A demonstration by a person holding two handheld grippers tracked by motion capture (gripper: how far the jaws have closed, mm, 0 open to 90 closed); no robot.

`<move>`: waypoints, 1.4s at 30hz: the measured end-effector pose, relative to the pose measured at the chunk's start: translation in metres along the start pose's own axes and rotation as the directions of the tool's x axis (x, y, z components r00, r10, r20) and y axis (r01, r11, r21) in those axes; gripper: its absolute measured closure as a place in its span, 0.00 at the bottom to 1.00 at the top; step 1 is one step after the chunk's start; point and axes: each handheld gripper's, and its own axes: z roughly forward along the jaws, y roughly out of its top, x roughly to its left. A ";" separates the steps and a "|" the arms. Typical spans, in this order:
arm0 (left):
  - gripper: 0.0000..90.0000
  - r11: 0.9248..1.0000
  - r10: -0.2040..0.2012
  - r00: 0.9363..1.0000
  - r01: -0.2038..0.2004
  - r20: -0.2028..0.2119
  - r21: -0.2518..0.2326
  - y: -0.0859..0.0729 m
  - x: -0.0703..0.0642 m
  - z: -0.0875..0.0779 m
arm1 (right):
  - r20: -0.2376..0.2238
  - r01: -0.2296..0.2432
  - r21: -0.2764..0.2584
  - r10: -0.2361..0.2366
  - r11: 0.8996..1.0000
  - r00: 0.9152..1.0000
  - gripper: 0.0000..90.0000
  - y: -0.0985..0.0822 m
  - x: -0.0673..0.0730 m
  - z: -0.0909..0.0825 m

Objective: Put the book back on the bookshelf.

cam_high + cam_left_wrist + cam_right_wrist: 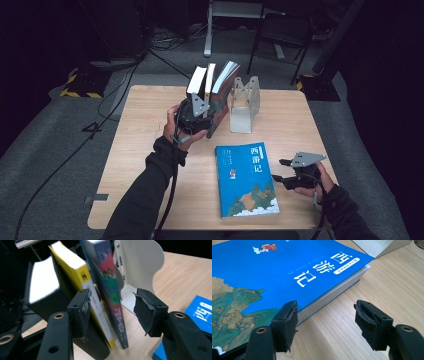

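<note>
Worktop: one blue book lies flat. Three books stand leaning beside one white bookend. Left gripper: jaws open around two standing books, pads apart from them. Right gripper: jaws open at the blue book's edge.

Chair behind wooden table

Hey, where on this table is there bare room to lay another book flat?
The widest bare patch is the table's left part, between its left edge and the blue book. The far right corner beyond the metal bookend is bare too. The far middle is crowded: three upright books lean there beside the bookend.
</note>
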 end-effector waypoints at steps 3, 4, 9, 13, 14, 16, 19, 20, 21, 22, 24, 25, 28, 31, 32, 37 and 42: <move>0.51 1.000 0.010 1.000 -0.010 0.027 0.021 -0.010 -0.006 -0.001 | -0.002 0.001 0.001 -0.001 1.000 1.000 0.39 0.000 0.000 0.000; 0.51 0.999 0.018 0.999 -0.019 0.035 0.028 -0.014 -0.008 -0.002 | -0.002 0.002 0.000 -0.002 1.000 1.000 0.39 0.000 0.001 0.000; 0.50 0.997 0.039 0.996 -0.044 0.078 0.064 -0.031 -0.019 -0.004 | -0.002 0.000 -0.004 0.000 1.000 1.000 0.39 0.000 0.001 -0.001; 0.51 0.992 0.063 0.990 -0.076 0.128 0.104 -0.052 -0.031 -0.007 | -0.004 0.003 -0.001 -0.003 1.000 1.000 0.39 0.000 0.001 -0.001; 0.50 0.990 0.071 0.988 -0.086 0.135 0.111 -0.057 -0.034 -0.008 | -0.007 -0.001 -0.003 0.001 1.000 1.000 0.39 0.000 0.001 -0.002; 0.49 0.988 0.075 0.985 -0.095 0.157 0.122 -0.066 -0.039 -0.011 | -0.006 -0.007 -0.008 0.007 1.000 1.000 0.39 -0.001 0.002 -0.003; 0.48 0.985 0.078 0.980 -0.104 0.183 0.136 -0.077 -0.046 -0.017 | -0.013 -0.009 -0.009 0.009 1.000 1.000 0.39 -0.004 0.004 -0.005; 0.48 0.983 0.084 0.977 -0.114 0.197 0.146 -0.082 -0.050 -0.020 | -0.013 -0.010 -0.010 0.010 1.000 1.000 0.39 -0.004 0.004 -0.005; 0.48 0.983 0.076 0.975 -0.109 0.207 0.149 -0.087 -0.053 -0.022 | -0.022 -0.017 -0.012 0.017 1.000 1.000 0.39 -0.006 0.005 -0.006; 0.47 0.981 0.078 0.972 -0.114 0.223 0.155 -0.091 -0.055 -0.025 | -0.026 -0.020 -0.011 0.020 1.000 0.999 0.39 -0.007 0.007 -0.006; 0.47 0.977 0.088 0.967 -0.130 0.238 0.168 -0.099 -0.062 -0.028 | -0.030 -0.012 -0.006 0.012 1.000 0.999 0.39 -0.009 0.009 -0.007; 0.47 0.975 0.088 0.964 -0.135 0.249 0.176 -0.103 -0.065 -0.030 | -0.033 -0.013 -0.007 0.012 1.000 0.999 0.39 -0.010 0.010 -0.008; 0.45 0.973 0.073 0.959 -0.129 0.273 0.192 -0.116 -0.073 -0.034 | -0.045 -0.021 -0.006 0.021 1.000 0.999 0.39 -0.014 0.013 -0.010; 0.44 0.969 0.058 0.953 -0.125 0.298 0.212 -0.125 -0.080 -0.037 | -0.063 -0.018 0.006 0.018 1.000 0.998 0.39 -0.019 0.017 -0.010; 0.44 0.969 0.047 0.948 -0.119 0.313 0.215 -0.128 -0.084 -0.039 | -0.069 -0.023 0.010 0.023 1.000 0.997 0.39 -0.020 0.018 -0.010; 0.39 0.966 0.020 0.918 -0.120 0.395 0.230 -0.138 -0.102 -0.047 | -0.124 0.008 0.015 -0.006 1.000 0.992 0.39 -0.031 0.026 -0.011; 0.32 0.955 0.021 0.886 -0.155 0.464 0.253 -0.146 -0.125 -0.054 | -0.164 0.023 0.030 -0.018 0.999 0.986 0.38 -0.040 0.029 -0.015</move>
